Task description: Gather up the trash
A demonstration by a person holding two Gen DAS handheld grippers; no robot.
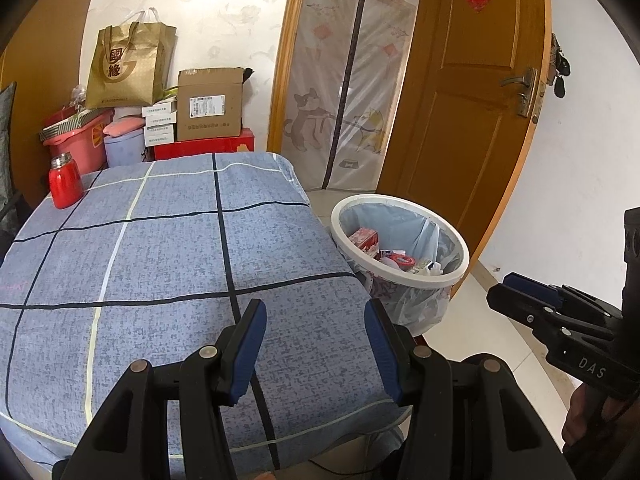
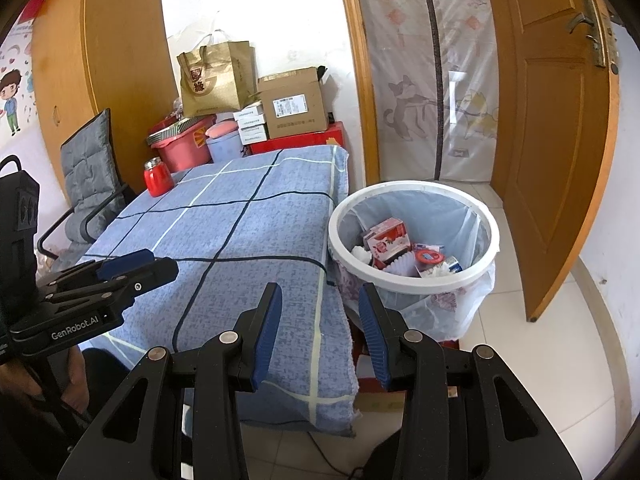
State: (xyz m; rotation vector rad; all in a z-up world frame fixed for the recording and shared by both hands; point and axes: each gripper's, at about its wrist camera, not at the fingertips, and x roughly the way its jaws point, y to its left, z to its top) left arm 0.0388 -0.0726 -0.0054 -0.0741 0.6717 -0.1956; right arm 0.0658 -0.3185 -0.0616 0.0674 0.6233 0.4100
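Flask (image 1: 65, 180), red with a metal cap, stands upright at the far left corner of the table (image 1: 168, 248), which is draped in a blue checked cloth with nothing else on it. Left gripper (image 1: 315, 346) hangs over the near edge of the table, jaws spread with nothing between the blue pads; the right wrist view shows it from the side (image 2: 152, 266), above the near left part of the cloth. Right gripper (image 2: 319, 334) hovers at the table's near right corner, jaws partly spread and empty, and in the left wrist view it shows side-on (image 1: 516, 292) over the floor tiles. Bin (image 1: 400, 240), white-rimmed and lined with a clear bag, stands on the floor just beside the table's right edge. Trash (image 2: 404, 248) lies inside it: a red and white carton, a round red lid, crumpled white paper. Behind the table's far edge boxes, a gold bag and pink tubs are stacked against the wall
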